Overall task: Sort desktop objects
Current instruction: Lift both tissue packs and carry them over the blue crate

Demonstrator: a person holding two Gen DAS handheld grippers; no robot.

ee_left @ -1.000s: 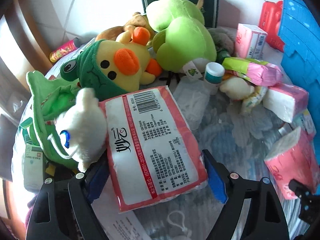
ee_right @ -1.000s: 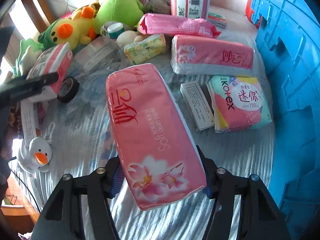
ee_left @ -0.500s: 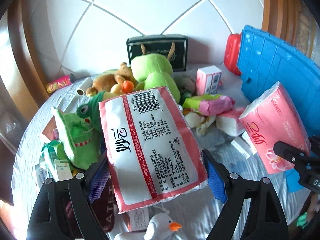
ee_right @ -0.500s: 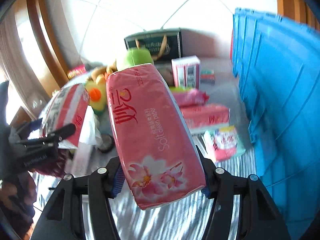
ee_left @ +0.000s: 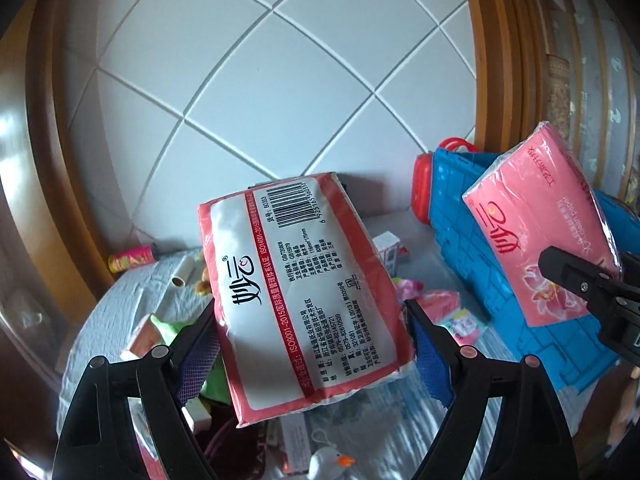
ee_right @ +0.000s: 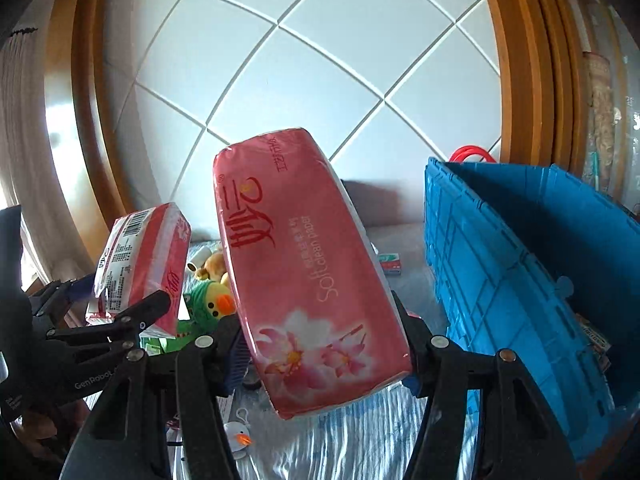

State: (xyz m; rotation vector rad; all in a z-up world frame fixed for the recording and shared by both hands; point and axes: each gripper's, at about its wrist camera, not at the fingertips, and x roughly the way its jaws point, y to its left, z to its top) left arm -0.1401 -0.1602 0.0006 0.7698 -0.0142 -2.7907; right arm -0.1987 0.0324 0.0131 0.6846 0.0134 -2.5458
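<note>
My left gripper point(ee_left: 312, 336) is shut on a red and white tissue pack point(ee_left: 304, 288) with a barcode, held high above the table. My right gripper point(ee_right: 320, 344) is shut on a pink tissue pack point(ee_right: 308, 272) with flowers, also held high. Each pack shows in the other view: the pink pack at the right of the left wrist view point(ee_left: 544, 224), the red and white pack at the left of the right wrist view point(ee_right: 144, 264). A blue crate point(ee_right: 520, 280) stands open to the right, level with the pink pack.
The table point(ee_right: 360, 440) below holds a yellow duck plush point(ee_right: 216, 300), a small white duck keyring point(ee_right: 240, 436), small boxes point(ee_left: 392, 252) and a pink can point(ee_left: 132, 258). A red container point(ee_left: 424, 184) stands behind the crate. A tiled wall lies behind.
Both grippers have risen well above the table with their packs and tilted up toward the wall. The right gripper's pack now sits beside the crate's open top.
</note>
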